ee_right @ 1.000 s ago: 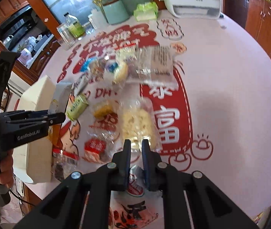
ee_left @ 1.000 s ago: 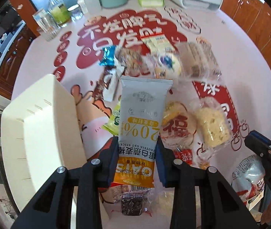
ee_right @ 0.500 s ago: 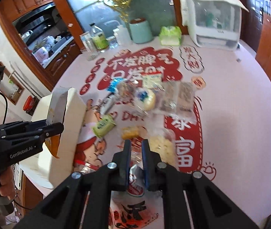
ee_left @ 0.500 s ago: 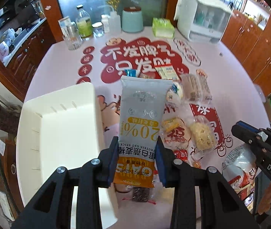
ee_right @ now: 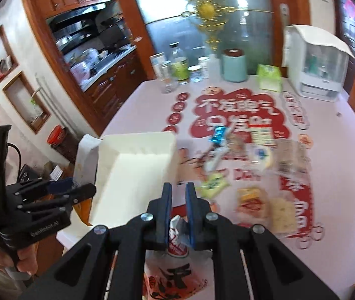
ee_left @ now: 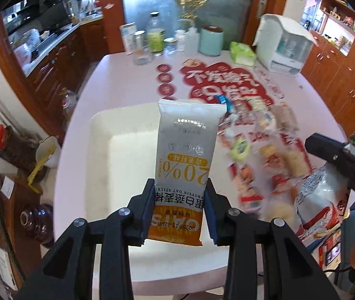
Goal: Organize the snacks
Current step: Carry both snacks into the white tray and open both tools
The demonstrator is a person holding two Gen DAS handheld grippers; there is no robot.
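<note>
Left gripper (ee_left: 179,208) jaws clamping grey-and-orange oat-stick packet (ee_left: 186,160), long axis running up-frame over white rectangular plastic bin (ee_left: 97,137); right gripper (ee_right: 177,207) jaws pinching red-white crinkly snack bag (ee_right: 175,270).

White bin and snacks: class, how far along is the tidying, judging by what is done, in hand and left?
Done: nothing shows inside the white bin. In hand: the left gripper grips an oat stick packet over the bin; the right gripper pinches a red and white snack bag. Left: the scattered snacks on the table.
</note>
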